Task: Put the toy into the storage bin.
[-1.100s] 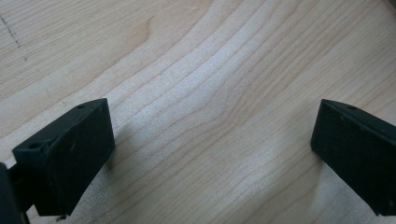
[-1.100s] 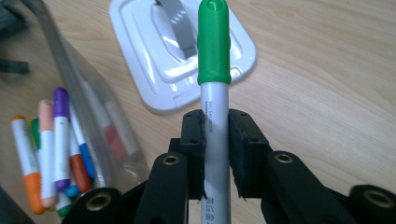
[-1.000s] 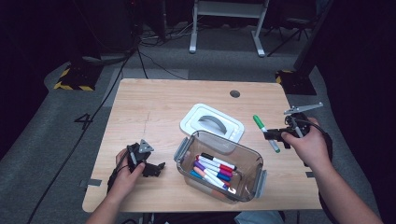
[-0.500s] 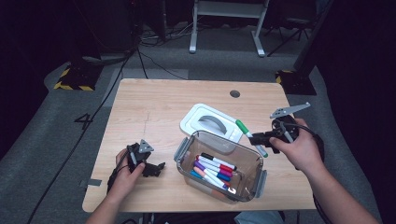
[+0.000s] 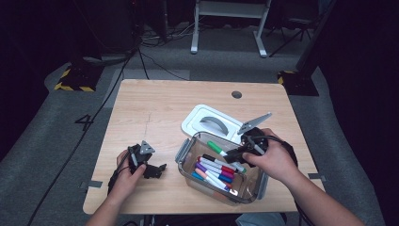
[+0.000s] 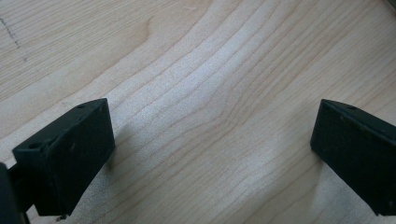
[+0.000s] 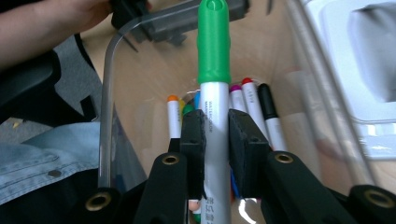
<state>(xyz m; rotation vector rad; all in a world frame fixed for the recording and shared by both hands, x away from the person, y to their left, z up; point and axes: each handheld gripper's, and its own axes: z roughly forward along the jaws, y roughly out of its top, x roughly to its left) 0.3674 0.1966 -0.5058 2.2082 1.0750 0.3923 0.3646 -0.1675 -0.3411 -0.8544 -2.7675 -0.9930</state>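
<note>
Near the table's (image 5: 155,108) front left corner the left tool (image 5: 157,169) rests low over bare wood, its jaws spread wide with nothing between them; in the left gripper view the woodgrain lies open from one jaw to the other, so this hand seems to be idling out of the way while the other does the work. Right of it, toward the middle of the front edge, stands a clear plastic container (image 5: 184,155), lidless, with a row of coloured markers (image 5: 214,172) lying side by side on its floor. Its white lid (image 5: 200,120) lies flat just behind it, toward the table's middle, presumably set aside so the opening stays free. Over the container's right half, the right tool (image 5: 234,155) is pressed onto the white barrel of a green-capped marker (image 7: 214,79), cap pointing away from the hand. The marker hangs above the others, inside the container's rim, held roughly lengthwise with them so it can probably be laid down alongside.
</note>
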